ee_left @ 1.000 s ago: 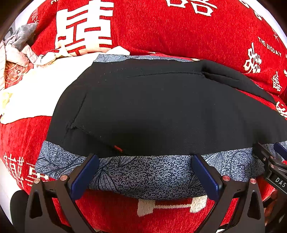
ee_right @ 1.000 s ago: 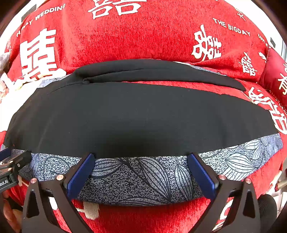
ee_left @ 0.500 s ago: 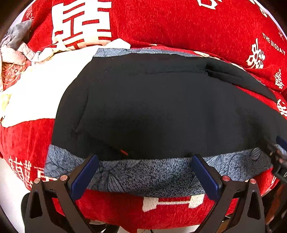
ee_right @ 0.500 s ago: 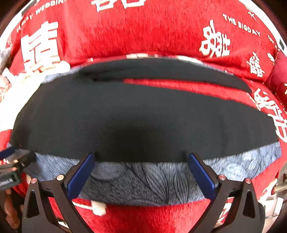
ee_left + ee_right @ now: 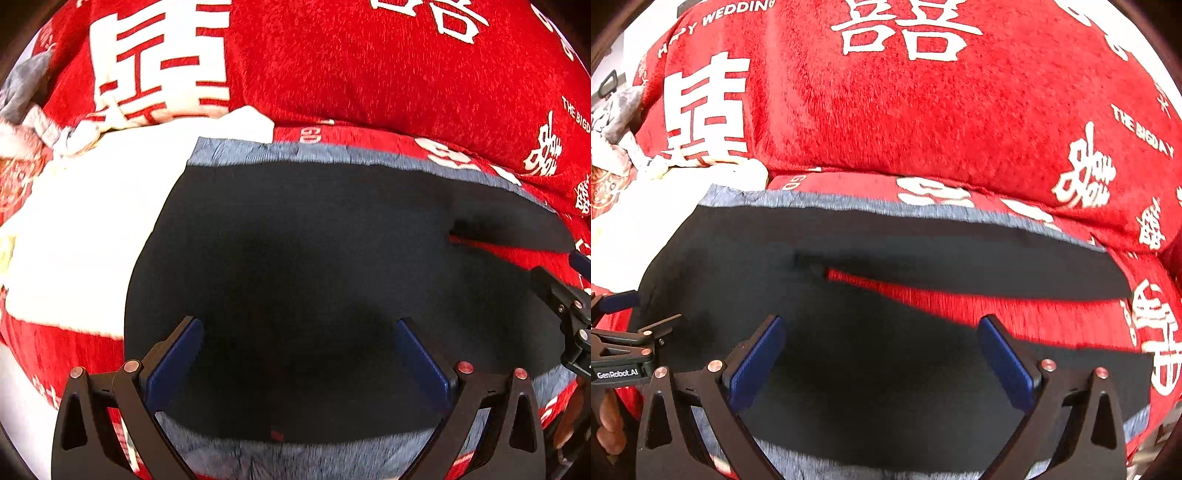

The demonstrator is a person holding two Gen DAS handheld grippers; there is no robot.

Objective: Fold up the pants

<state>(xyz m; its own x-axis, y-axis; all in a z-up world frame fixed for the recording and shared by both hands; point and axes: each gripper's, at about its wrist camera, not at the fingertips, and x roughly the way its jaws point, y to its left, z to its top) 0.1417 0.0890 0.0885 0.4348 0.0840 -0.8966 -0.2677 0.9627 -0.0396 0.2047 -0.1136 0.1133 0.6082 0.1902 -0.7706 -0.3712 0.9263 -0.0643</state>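
Your left gripper (image 5: 299,350) hangs low over the black pants (image 5: 314,258), jaws spread wide, both blue pads (image 5: 177,354) out over the dark cloth with nothing between them. The pants lie flat across the red sofa seat (image 5: 369,136), spread side to side, a grey patterned band (image 5: 295,151) along the far edge and another along the near edge under your gripper frame. Look to the right in the left wrist view: the two legs part there and a red sliver of cover shows through the gap. Your right gripper (image 5: 565,295) pokes in at that right edge, over the nearer leg. Switch to the right wrist view and the right gripper (image 5: 882,350) also stands wide apart, blue pads (image 5: 757,358) above the pants (image 5: 886,387), gripping nothing. From here the split is plain: the far leg (image 5: 960,262) runs off to the right, the near leg sits under your jaws, and a red wedge of the seat (image 5: 997,310) lies between them. The left gripper (image 5: 624,332) shows at the left edge of this view, beside the waist end of the pants. A white cloth (image 5: 81,229) lies on the seat just left of the pants, touching their edge, with a bundle of grey and patterned laundry (image 5: 26,92) beyond it. Behind everything rises the red back cushion (image 5: 905,110) with white characters.
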